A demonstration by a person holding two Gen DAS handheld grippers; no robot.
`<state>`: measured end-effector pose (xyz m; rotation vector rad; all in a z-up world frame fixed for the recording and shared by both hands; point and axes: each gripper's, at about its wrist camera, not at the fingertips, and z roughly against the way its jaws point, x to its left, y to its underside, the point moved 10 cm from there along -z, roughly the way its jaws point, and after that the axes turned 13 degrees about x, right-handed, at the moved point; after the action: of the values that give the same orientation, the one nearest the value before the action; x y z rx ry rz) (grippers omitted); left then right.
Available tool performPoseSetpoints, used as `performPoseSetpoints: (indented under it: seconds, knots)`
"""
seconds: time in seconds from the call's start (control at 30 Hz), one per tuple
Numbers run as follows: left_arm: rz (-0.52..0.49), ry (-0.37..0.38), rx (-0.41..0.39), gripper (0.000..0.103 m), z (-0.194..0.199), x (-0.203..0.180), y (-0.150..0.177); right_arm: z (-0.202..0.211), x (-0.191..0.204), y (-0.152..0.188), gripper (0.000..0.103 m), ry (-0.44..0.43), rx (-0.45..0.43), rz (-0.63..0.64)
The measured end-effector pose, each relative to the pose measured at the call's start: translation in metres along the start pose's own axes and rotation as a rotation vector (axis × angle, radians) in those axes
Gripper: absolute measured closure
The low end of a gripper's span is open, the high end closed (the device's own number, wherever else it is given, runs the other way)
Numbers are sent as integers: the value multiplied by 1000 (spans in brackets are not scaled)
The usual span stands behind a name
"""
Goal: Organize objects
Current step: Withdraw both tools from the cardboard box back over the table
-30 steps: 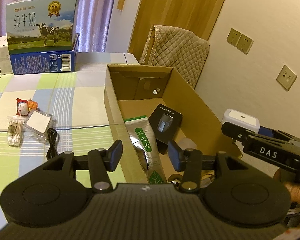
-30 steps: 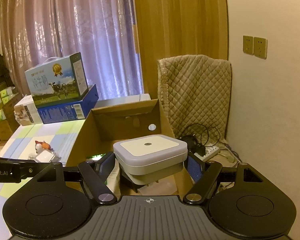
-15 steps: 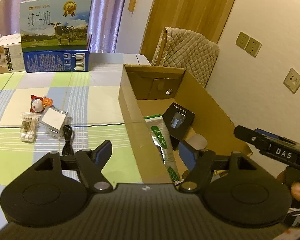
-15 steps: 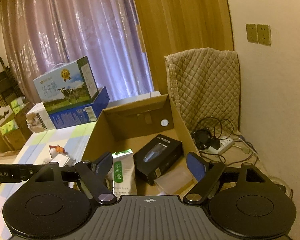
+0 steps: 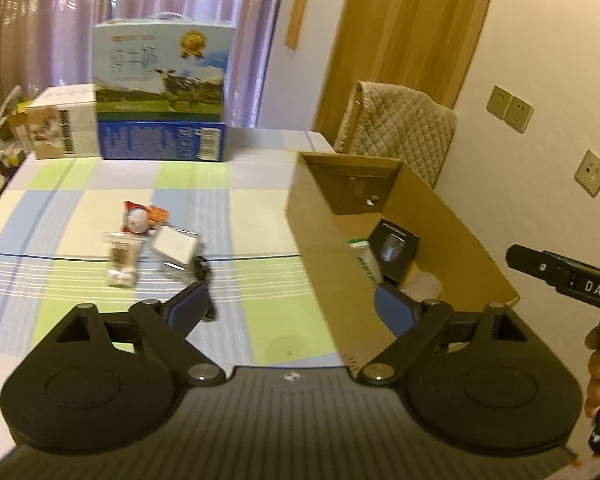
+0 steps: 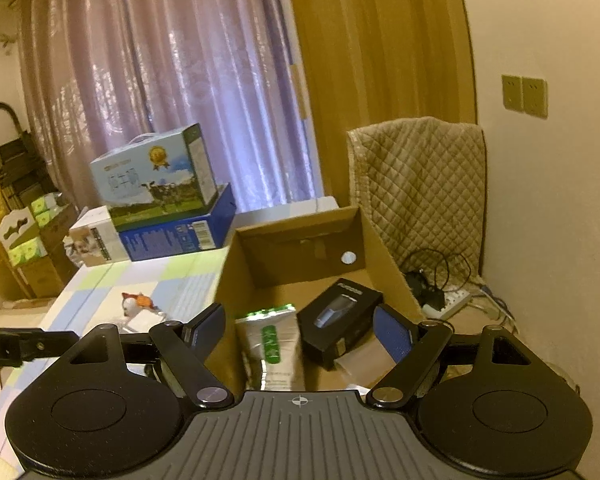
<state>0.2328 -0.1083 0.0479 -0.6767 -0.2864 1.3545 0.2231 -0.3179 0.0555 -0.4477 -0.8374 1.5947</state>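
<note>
Far side of the checked tablecloth (image 5: pixel 80 184): milk carton (image 5: pixel 162 68) with cow print stacked on a blue box (image 5: pixel 162 140), smaller white box (image 5: pixel 62 126) touching it on the left. Purple curtains (image 6: pixel 172 80) behind, wooden panel (image 6: pixel 380 60) to their right. Quilted beige cover (image 6: pixel 420 188) draped against the right wall, power strip (image 6: pixel 448 300) with tangled cables on the floor below. Wall sockets (image 6: pixel 524 94) above. Stacked cartons (image 6: pixel 28 240) far left.
</note>
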Motion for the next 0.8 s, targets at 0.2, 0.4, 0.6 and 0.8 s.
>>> performPoseSetpoints:
  seconds: [0.2, 0.4, 0.6, 0.8]
  knots:
    - [18, -80, -36, 3, 29, 48, 11, 4, 37, 1, 25, -38, -13, 34]
    - [38, -157, -62, 1, 49, 94, 27, 2, 74, 6, 25, -81, -11, 74]
    - [54, -221, -53, 1, 52, 131, 42, -6, 112, 15, 25, -124, 3, 127]
    - [67, -256, -36, 1, 47, 154, 49, -24, 145, 25, 25, -156, 31, 167]
